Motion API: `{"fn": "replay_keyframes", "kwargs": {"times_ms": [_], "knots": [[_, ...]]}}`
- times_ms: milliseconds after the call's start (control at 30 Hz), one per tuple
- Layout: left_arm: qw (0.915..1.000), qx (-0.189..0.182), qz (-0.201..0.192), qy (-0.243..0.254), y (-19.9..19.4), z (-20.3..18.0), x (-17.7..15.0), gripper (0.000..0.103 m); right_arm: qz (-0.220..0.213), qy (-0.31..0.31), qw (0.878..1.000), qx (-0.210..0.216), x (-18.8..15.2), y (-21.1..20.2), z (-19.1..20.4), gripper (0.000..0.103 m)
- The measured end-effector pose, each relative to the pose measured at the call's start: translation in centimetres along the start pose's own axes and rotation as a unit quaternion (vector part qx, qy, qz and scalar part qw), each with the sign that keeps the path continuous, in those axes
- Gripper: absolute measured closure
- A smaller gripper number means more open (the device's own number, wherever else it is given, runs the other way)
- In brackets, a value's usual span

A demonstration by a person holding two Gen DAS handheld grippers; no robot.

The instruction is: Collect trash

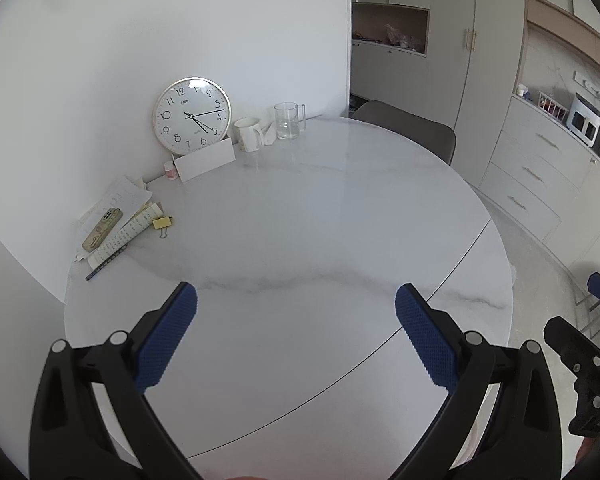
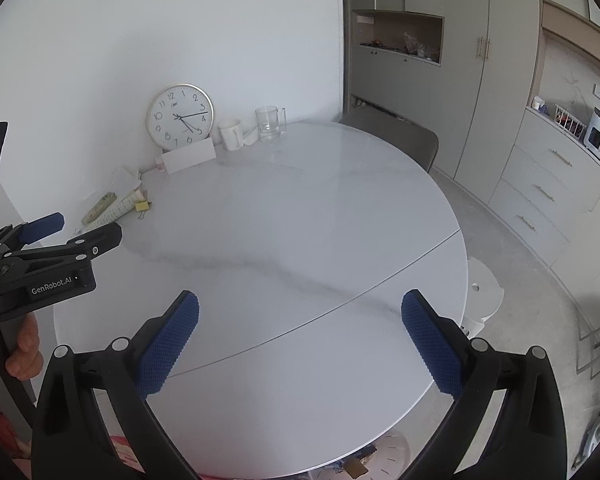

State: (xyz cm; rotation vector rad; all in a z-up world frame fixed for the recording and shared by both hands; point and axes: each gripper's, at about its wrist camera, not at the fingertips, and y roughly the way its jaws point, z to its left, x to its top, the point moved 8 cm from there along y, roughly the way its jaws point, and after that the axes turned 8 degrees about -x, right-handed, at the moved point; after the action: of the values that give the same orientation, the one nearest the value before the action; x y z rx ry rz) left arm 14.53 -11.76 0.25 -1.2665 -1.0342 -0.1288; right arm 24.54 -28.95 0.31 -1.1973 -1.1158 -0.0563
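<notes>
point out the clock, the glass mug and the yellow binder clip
clock (image 1: 192, 114), left wrist view, centre of its face
glass mug (image 1: 287, 121), left wrist view, middle of its clear wall
yellow binder clip (image 1: 162, 222), left wrist view, its yellow body

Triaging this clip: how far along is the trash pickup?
Done: nothing that shows; most of the table is bare. In hand: nothing; the left tool and right tool are both open and empty above the near edge. Left: the crumpled tissue between the white mug and glass mug, and perhaps the paper pile by the wall, untouched.
</notes>
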Motion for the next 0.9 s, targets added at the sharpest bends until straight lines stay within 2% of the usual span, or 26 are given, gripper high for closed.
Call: {"fn": "replay_keyframes", "kwargs": {"times_ms": [900], "knots": [[0.9996, -0.015, 0.013, 0.019, 0.8, -1.5, -0.4, 0.008, 0.020, 0.014, 1.000, -0.007, -1.0, 1.2, -0.8, 0.002]]}}
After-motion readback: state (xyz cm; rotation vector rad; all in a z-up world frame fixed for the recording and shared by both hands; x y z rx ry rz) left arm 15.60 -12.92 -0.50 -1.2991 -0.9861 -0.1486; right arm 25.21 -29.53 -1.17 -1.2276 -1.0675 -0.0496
